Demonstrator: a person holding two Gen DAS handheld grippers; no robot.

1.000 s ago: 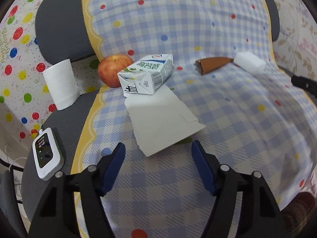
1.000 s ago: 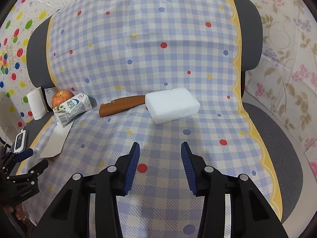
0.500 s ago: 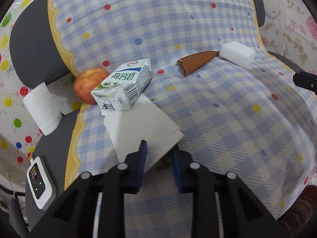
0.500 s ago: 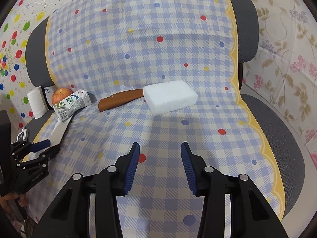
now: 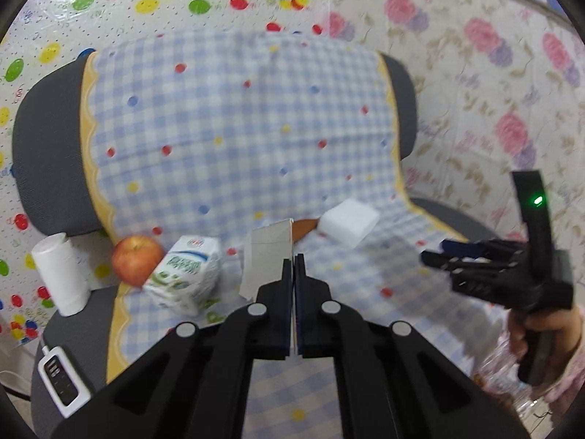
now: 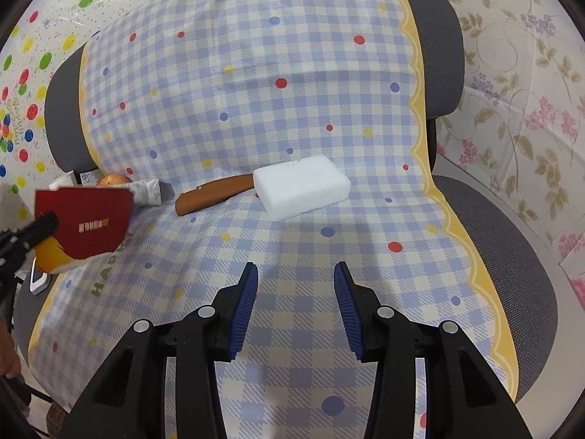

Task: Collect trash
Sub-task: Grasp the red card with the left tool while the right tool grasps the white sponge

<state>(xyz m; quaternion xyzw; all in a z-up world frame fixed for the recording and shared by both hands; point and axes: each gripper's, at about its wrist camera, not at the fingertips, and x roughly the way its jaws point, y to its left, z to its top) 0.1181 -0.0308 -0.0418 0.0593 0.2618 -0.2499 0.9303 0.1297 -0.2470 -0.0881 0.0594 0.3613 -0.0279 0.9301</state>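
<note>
Viewing from left wrist: the left hand-held gripper [image 5: 293, 267] was clamped tight on a flat piece of card [image 5: 268, 256], grey-white on this side, which stood up between its pads above the seat.
Seat: a grey chair [image 5: 44, 153] was draped in a blue checked cloth [image 5: 234, 128] with coloured dots.
Carton: a crushed milk carton [image 5: 186, 274] lay on the cloth left of the card, touching a red apple [image 5: 137, 259] behind it.
Roll: a white roll of paper [image 5: 60, 274] stood upright at the seat's left edge, apart from the apple.
Block: a white foam block [image 5: 347, 225] lay right of the card, with a brown sheath-like thing [image 5: 305, 226] just beside it, partly hidden by the card.
Charger: a white power strip [image 5: 62, 380] lay on the bare seat at lower left.
Other hand: the right hand-held gripper [image 5: 444, 252] showed at the right edge, held by a person's hand [image 5: 548, 325]; this view was blurred.

Viewing from right wrist: the right hand-held gripper [image 6: 296, 307] hovered over the cloth [image 6: 256, 91], pads apart with nothing between them.
Card: the card [image 6: 84, 226], red and yellow on this side, hung clear of the seat at the far left, pinched by a black finger [image 6: 40, 230] of the left hand-held gripper.
Block: the foam block [image 6: 301, 186] lay mid-seat, touching the brown thing [image 6: 215, 194].
Carton: only the carton's end [image 6: 148, 192] and the apple's top [image 6: 113, 179] showed past the card.
</note>
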